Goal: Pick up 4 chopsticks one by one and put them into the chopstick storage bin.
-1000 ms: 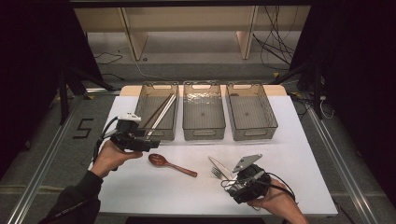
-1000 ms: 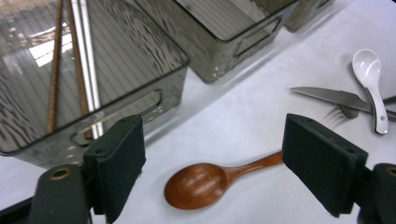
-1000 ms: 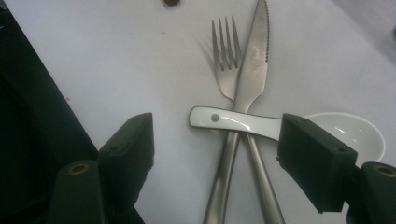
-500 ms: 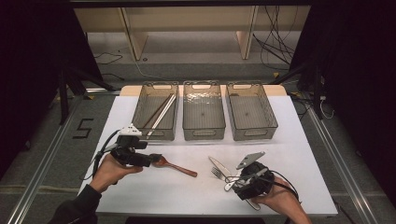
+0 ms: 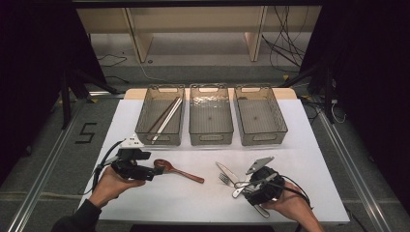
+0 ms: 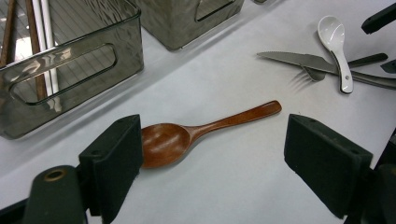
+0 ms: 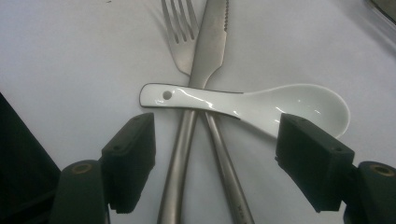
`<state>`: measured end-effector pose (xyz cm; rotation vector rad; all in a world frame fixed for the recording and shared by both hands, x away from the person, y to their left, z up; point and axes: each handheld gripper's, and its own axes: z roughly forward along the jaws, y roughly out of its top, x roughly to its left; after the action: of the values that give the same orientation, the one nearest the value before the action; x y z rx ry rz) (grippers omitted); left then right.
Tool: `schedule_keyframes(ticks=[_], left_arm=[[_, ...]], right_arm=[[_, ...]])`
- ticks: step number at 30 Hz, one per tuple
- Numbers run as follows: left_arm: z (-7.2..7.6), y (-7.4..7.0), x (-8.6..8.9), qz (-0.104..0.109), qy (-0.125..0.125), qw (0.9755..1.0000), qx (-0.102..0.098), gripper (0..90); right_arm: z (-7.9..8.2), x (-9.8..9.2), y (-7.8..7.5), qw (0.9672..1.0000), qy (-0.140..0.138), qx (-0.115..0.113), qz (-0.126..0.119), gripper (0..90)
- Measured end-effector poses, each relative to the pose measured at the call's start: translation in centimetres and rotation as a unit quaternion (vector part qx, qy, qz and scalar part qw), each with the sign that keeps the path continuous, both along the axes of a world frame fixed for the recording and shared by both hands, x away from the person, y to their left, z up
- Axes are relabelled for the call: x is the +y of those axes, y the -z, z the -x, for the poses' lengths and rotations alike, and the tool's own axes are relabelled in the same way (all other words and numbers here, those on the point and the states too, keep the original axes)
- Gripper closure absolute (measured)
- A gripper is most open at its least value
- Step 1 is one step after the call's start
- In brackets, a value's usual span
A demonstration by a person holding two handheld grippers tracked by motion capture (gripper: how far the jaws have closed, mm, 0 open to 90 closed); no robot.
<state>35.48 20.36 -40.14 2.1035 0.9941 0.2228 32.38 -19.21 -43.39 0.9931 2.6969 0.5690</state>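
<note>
A brown wooden spoon (image 5: 180, 172) lies on the white table (image 5: 309, 159), bowl to the left. My left gripper (image 5: 151, 172) is low over that bowl. In the left gripper view the spoon (image 6: 187, 137) lies across the gap of the open left gripper (image 6: 212, 154), its bowl touching one pad (image 6: 114, 156). My right gripper (image 5: 245, 187) hovers over a crossed steel knife (image 5: 227, 170) and fork (image 5: 224, 180). In the right gripper view a white ceramic spoon (image 7: 261, 105) lies across the knife (image 7: 210, 42) and fork (image 7: 180, 37). The right gripper (image 7: 217, 158) stands open just short of it, holding nothing.
Three clear plastic bins stand in a row at the back of the table. The left bin (image 5: 159, 140) holds chopsticks (image 5: 165, 116). The middle bin (image 5: 211, 140) and right bin (image 5: 263, 137) look bare inside. Floor and cables lie beyond the table's far edge.
My left gripper has moved right and down, from beside the left bin to the wooden spoon's bowl. The right hand has stayed over the cutlery.
</note>
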Motion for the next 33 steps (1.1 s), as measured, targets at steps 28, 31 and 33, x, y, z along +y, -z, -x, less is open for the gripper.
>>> schedule_keyframes(ticks=[28,31,33], left_arm=[[1.9,0.7,-0.3,-0.018,0.017,0.9997,-0.001,17.6],[2.0,0.7,-0.4,-0.018,0.016,0.9997,-0.002,17.6],[2.1,0.7,-0.4,-0.019,0.017,0.9997,-0.002,17.6]], right_arm=[[-1.6,2.9,0.8,0.9974,0.066,0.021,-0.019,28.8],[-1.8,3.0,0.9,0.9969,0.074,0.023,-0.017,28.8],[-1.9,3.2,1.1,0.9965,0.078,0.027,-0.015,28.8]])
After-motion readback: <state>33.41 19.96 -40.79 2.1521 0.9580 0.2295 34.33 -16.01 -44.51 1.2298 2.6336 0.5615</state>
